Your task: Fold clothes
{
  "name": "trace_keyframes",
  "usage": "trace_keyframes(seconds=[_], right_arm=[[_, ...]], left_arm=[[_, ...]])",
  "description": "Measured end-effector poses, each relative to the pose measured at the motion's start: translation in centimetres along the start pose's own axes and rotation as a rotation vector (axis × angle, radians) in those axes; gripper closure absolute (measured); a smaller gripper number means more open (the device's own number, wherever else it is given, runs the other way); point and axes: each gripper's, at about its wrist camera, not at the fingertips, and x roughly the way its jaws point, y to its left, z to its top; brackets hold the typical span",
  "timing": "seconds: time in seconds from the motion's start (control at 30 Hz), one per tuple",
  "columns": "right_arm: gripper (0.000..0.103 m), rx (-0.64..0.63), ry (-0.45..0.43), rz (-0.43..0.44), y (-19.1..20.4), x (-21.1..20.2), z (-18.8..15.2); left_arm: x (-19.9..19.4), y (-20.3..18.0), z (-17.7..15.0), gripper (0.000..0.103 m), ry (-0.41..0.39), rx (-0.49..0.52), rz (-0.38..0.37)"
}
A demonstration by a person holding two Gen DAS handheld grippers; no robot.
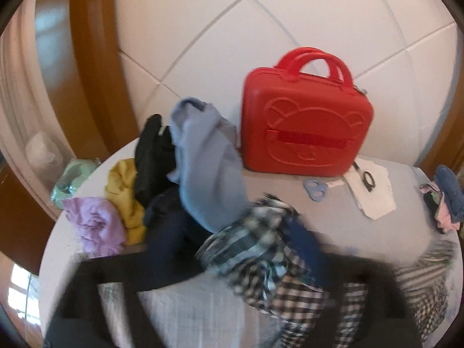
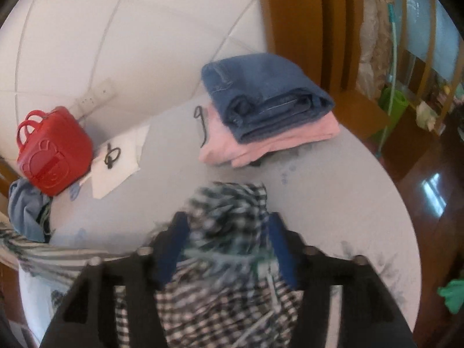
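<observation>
Item: checked shirt [image 2: 229,232], bunched, lifted over the bed [image 2: 333,203]. Right gripper [image 2: 227,249]: fingers clenched on a gather of it. Left gripper [image 1: 240,258]: blurred, cloth between its fingers, grip uncertain. Handling advice: draw both grips apart to spread the shirt flat, clear of the folded jeans [image 2: 266,92].

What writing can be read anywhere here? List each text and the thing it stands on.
None can be read.
Red case: a raised bear outline, and a darker red strip across the front; any lettering on it is too blurred to read.
White paper: no print shows.
Checked cloth, jeans: no label in view.
</observation>
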Motion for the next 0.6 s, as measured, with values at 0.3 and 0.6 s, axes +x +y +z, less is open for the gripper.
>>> trace_keyframes(seconds=[0.3,0.6], right_arm=[[0.032,0.176,0.133,-0.028,-5.3,-0.4,-10.2],[0.026,0.305,0.193,-0.027,-8.9,-0.6,-15.2]], left_arm=[[1.3,-2.0,-11.2,0.0,0.22,0.04,-0.055],[6.1,-6.3,-19.6,0.011,0.395,0.072,-0.058]])
